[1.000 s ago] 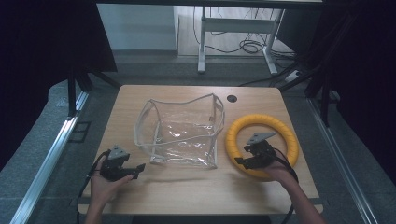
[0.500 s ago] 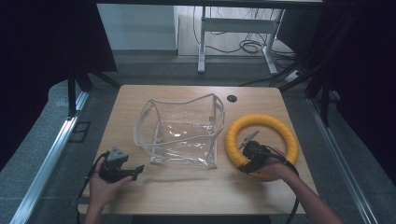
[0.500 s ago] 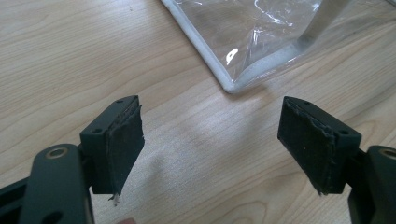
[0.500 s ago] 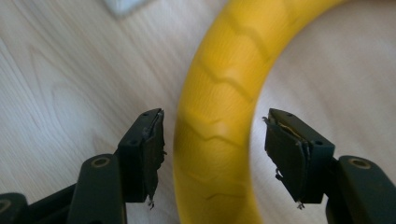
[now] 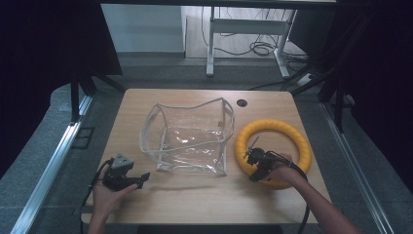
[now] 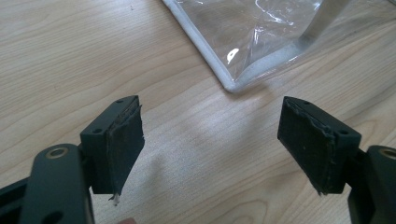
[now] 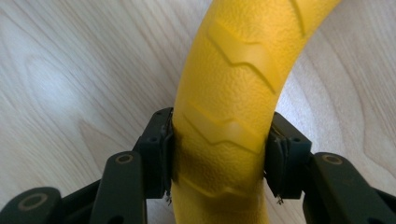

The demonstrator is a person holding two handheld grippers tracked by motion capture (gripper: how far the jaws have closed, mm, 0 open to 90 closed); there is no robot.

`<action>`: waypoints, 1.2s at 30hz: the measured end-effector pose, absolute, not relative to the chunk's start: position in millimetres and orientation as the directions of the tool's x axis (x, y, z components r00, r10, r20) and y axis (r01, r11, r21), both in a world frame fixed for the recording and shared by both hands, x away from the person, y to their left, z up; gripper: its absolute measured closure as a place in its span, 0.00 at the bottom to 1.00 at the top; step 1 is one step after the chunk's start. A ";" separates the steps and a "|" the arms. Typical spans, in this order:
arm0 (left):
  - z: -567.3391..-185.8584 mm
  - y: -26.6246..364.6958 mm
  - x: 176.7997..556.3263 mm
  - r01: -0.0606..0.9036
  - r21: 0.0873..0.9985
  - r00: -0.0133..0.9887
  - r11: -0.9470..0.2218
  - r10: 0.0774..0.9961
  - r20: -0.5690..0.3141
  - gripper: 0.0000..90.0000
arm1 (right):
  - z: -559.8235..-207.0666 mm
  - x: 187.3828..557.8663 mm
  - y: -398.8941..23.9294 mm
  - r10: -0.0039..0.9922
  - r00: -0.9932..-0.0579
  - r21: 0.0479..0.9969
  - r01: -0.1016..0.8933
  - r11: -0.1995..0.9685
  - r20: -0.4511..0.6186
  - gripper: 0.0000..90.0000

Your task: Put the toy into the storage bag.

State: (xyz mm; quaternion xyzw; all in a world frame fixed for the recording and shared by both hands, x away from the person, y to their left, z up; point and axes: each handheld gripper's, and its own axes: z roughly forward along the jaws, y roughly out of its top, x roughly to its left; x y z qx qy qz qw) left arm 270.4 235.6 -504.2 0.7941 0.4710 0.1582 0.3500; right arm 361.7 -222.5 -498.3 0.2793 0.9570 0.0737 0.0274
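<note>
Pale wooden table (image 5: 195, 204) carries everything; right claw (image 7: 219, 154) has just been closing and now clamps the yellow ring (image 5: 272, 151) at its near-left arc; left claw (image 6: 210, 144) gapes empty; ring, right of the clear bag (image 5: 187, 141), looks light, stiff, textured; grip across its tube.

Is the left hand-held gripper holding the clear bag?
No, the left hand-held gripper is open over bare table, short of the clear bag's corner.
</note>
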 end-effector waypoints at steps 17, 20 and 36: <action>-504.4 238.4 270.6 0.636 0.714 0.500 -0.293 0.861 -0.092 0.25 | -429.9 380.8 -286.0 0.601 -0.758 0.559 0.622 0.548 0.254 0.56; -504.4 239.0 270.5 0.637 0.717 0.497 -0.285 0.862 -0.099 0.26 | -421.4 382.5 -295.1 0.609 -0.749 0.605 0.619 0.500 0.263 0.56; -503.5 241.1 270.2 0.633 0.727 0.497 -0.266 0.860 -0.119 0.26 | -390.2 373.6 -345.2 0.588 -0.723 0.806 0.560 0.191 0.363 0.56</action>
